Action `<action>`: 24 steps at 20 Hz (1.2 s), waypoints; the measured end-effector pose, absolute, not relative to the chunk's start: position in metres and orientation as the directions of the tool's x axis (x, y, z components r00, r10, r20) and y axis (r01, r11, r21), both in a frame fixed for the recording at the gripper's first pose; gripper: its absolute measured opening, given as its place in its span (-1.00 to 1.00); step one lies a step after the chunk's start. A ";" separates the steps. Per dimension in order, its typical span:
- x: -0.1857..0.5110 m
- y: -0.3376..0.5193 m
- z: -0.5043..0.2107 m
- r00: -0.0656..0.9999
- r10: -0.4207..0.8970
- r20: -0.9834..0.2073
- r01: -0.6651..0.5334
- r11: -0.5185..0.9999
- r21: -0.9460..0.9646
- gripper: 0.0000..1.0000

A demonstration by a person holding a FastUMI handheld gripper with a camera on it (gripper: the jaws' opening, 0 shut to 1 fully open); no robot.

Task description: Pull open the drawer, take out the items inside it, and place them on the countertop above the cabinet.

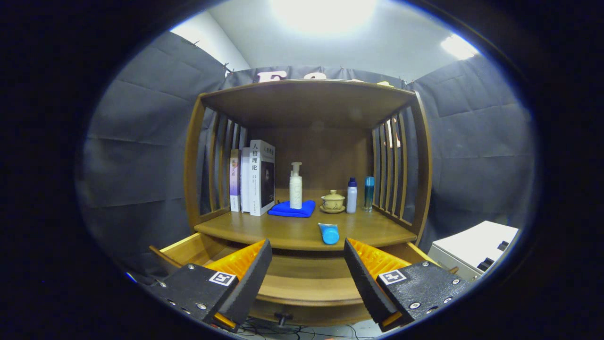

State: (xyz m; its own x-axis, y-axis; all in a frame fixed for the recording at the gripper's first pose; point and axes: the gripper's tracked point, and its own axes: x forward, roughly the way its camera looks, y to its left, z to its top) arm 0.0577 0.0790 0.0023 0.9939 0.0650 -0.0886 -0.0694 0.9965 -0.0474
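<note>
The gripper is seen with its two fingers spread wide apart, and nothing is held or touched by them. Below and between the fingers the drawer is pulled open, with its knob at the front; no item can be made out on the visible part of its floor. Just beyond the fingertips, one blue tube is laid near the front edge of the countertop. Farther back, three books are stood upright at the left, one white pump bottle is set on one folded blue cloth, and one lidded cup on a saucer is placed beside two small bottles, one white with a blue cap, one blue.
</note>
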 end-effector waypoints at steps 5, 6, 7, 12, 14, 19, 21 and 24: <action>0.021 0.100 -0.033 0.984 0.109 -0.140 -0.121 0.989 -0.082 0.88; 0.015 0.102 -0.040 0.981 0.114 -0.154 -0.127 0.989 -0.079 0.88; 0.009 0.103 -0.047 0.979 0.116 -0.167 -0.130 0.989 -0.073 0.88; -0.008 0.102 -0.090 0.960 0.104 -0.259 -0.120 0.992 -0.047 0.88; -0.010 0.099 -0.105 0.954 0.090 -0.288 -0.107 0.993 -0.044 0.88; -0.011 0.093 -0.144 0.934 0.064 -0.351 -0.094 0.993 -0.067 0.88; -0.008 0.094 -0.148 0.935 0.059 -0.351 -0.086 0.994 -0.062 0.88; 0.000 0.097 -0.149 0.937 0.049 -0.346 -0.073 0.996 -0.056 0.88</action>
